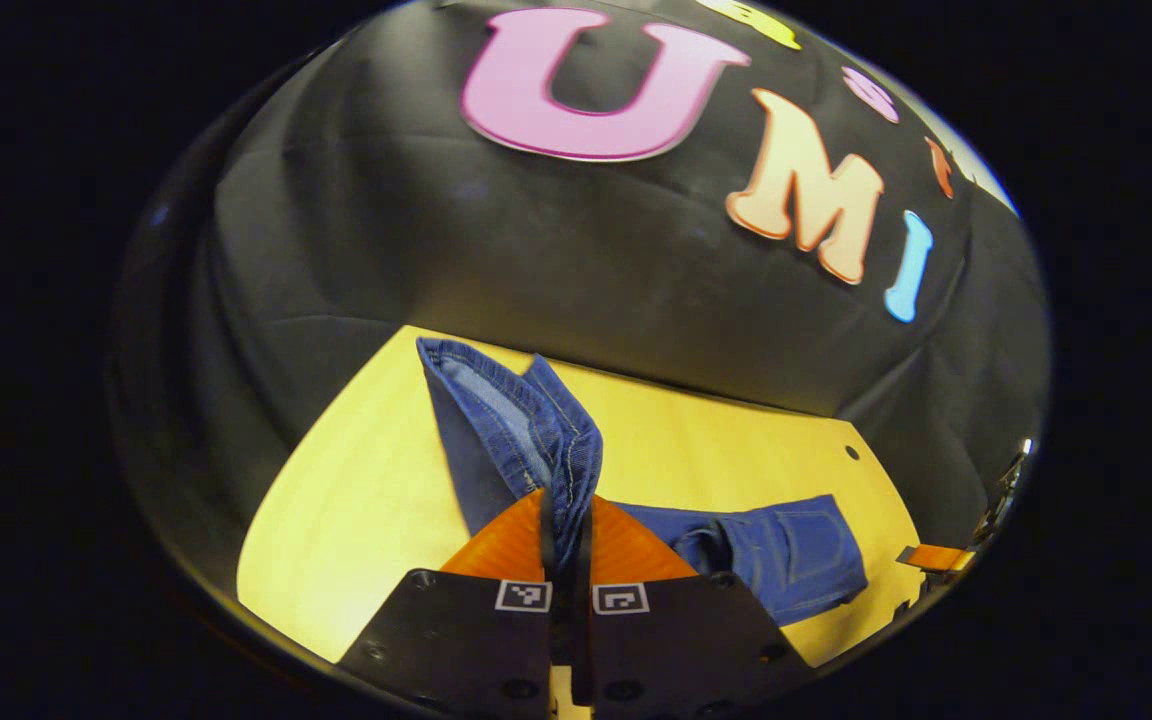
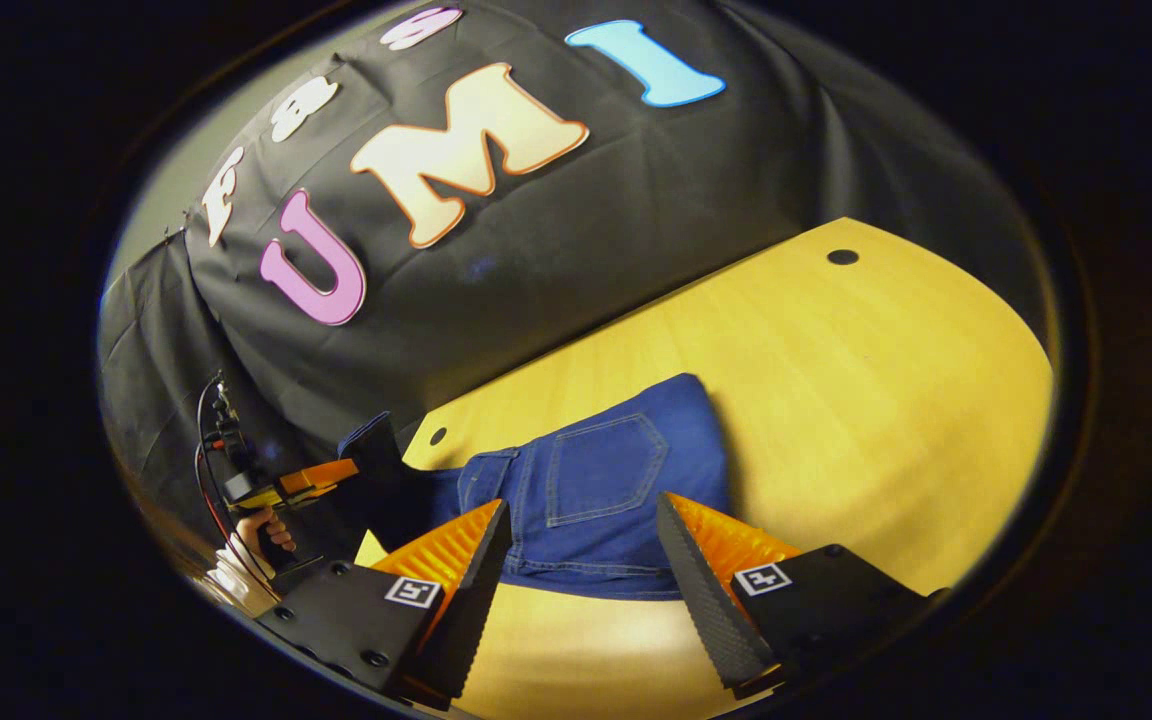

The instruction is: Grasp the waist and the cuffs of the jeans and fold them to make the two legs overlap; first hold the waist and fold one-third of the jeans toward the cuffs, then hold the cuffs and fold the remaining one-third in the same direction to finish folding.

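Blue jeans lie on a yellow wooden table (image 1: 356, 500). In the left gripper view the cuffs (image 1: 516, 420) rise off the table, pinched between the fingers of my left gripper (image 1: 566, 545), which is shut on them. The waist end with a back pocket (image 1: 796, 555) rests flat to the right. In the right gripper view my right gripper (image 2: 584, 520) stands open just in front of the waist and back pocket (image 2: 601, 480), fingers on either side of the waistband edge and not pressing it. The left gripper (image 2: 321, 475) shows far left there, held by a hand (image 2: 266, 530).
The table's far edge meets the black cloth wall. Small round holes sit in the tabletop (image 2: 842, 257) (image 2: 438, 436) (image 1: 852, 452). Bare tabletop (image 2: 886, 400) spreads to the right of the jeans in the right gripper view. Cables (image 2: 216, 430) hang by the left gripper.
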The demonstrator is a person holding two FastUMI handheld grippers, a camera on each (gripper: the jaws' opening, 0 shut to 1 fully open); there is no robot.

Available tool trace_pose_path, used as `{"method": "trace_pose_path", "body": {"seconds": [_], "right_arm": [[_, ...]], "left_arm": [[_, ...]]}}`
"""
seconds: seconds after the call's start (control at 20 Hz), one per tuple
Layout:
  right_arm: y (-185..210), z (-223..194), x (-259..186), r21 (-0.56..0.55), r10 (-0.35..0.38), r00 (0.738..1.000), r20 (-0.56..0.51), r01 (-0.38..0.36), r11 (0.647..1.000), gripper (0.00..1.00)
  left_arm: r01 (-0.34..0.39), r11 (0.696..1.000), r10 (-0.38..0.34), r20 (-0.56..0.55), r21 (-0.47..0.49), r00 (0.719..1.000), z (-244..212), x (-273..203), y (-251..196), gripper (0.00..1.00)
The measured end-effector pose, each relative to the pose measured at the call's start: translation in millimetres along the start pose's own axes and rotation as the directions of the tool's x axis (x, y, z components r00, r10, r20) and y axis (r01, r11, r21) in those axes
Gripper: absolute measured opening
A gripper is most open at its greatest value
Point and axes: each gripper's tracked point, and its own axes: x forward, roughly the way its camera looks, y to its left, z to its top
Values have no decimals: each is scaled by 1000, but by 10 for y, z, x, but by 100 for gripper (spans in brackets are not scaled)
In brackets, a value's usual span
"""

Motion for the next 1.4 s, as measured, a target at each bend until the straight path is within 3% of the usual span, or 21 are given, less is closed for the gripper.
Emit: {"method": "trace_pose_path", "body": {"seconds": [0.5, 0.7, 0.75, 0.9, 1.1, 1.25, 1.35, 1.4], "right_arm": [[-1059, 181, -570, 45, -21, 1000, -7, 22, 999, 90], [-1279, 241, -638, 52, -27, 1000, -7, 28, 998, 91], [-1336, 245, -647, 54, -30, 1000, -9, 30, 998, 90], [-1404, 230, -631, 56, -30, 999, -25, 32, 998, 90], [-1422, 191, -632, 48, -28, 999, -43, 30, 998, 91], [-1396, 165, -644, 51, -23, 999, -50, 25, 998, 91], [-1377, 134, -648, 51, -23, 998, -58, 26, 998, 91], [-1356, 130, -669, 53, -21, 998, -58, 24, 998, 91]], "left_arm": [[183, 981, -181, -36, 67, 983, -125, 63, -2211, 1], [187, 976, -179, -83, 111, 980, -426, 221, -2810, 0], [177, 975, -164, -97, 138, 982, -578, 255, -2911, 5], [149, 954, -105, -174, 262, 979, -1207, 401, -3007, 1], [120, 890, -12, -240, 441, 971, -1920, 542, -2956, 1], [119, 834, 8, -227, 539, 974, -2103, 594, -2883, 1], [158, 825, -10, -265, 542, 964, -2225, 562, -2950, 12], [160, 822, -13, -264, 547, 964, -2220, 536, -2978, 25]]}}
